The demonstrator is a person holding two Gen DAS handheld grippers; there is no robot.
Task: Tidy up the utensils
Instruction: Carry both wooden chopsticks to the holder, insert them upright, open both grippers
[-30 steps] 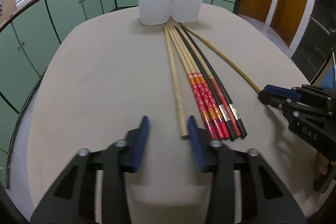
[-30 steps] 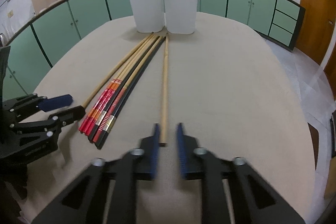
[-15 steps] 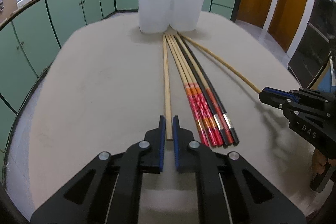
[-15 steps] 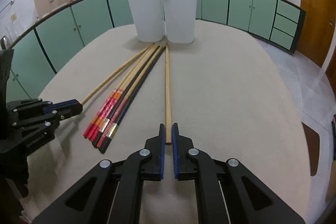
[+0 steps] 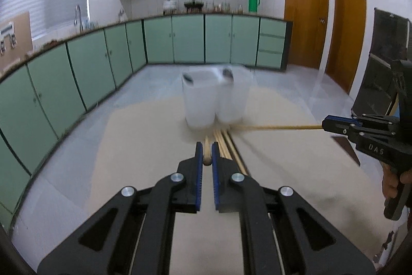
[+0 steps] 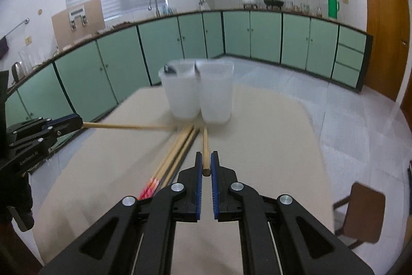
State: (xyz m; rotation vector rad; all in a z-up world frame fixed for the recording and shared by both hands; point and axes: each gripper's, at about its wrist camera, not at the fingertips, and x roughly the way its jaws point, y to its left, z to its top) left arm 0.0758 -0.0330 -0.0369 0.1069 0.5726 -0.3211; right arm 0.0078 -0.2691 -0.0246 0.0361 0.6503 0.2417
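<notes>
Black left gripper [image 5: 206, 152] pinching wooden chopstick [image 5: 206, 149], "DAS"-lettered right gripper [image 6: 206, 163] pinching another chopstick [image 6: 205, 146]

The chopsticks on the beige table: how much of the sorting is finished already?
Hardly any yet. The two translucent white containers hold only a dark item, unclear. In hand: the left gripper and right gripper each grip one plain wooden chopstick. Left: the bundle of chopsticks on the table.
</notes>
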